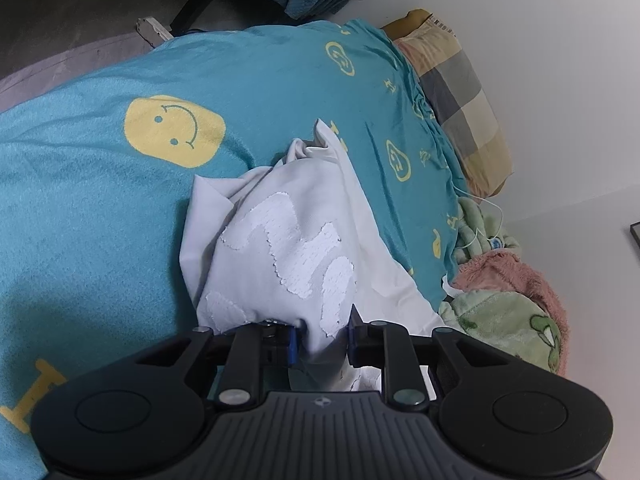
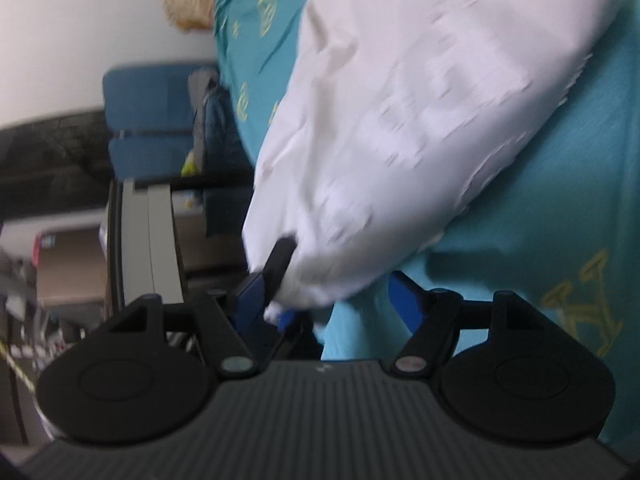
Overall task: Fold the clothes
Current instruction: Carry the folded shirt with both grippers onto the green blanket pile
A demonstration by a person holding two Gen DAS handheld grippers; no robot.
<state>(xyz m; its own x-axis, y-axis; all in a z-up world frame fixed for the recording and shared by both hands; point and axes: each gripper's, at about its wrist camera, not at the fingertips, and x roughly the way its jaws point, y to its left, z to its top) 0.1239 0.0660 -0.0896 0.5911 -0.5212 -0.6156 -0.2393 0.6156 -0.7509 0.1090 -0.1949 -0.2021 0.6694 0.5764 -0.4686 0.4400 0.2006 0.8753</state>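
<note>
Black linkage bars of the left hand-held gripper (image 1: 322, 340) fill the bottom of its view, and its blue-padded jaws are clenched on a bunched fold of the white garment (image 1: 288, 240). That garment is pale, creased cloth with rough-edged patches of brighter white, textured lettering across it. It rises from the jaws and spreads away over the bed, its far end gathered into a small peak.

From the right wrist view, blurred by motion, the right hand-held gripper (image 2: 340, 296) stands with its jaws spread apart. The white garment (image 2: 400, 128) hangs down over the left finger and dips into the gap between the pads; the right pad stands clear of the cloth, so nothing is pinched there.

Under the garment lies a teal blanket (image 1: 100, 216) printed with yellow smiley faces and letters, covering the bed. Beside the wall sits a checked pillow (image 1: 460, 92) in yellow and grey, and nearer, a green plush blanket (image 1: 500, 316) with a pink one (image 1: 516, 272) heaped against it, just beside the garment's edge. Beyond the bed stands a blue chair (image 2: 148, 128).
</note>
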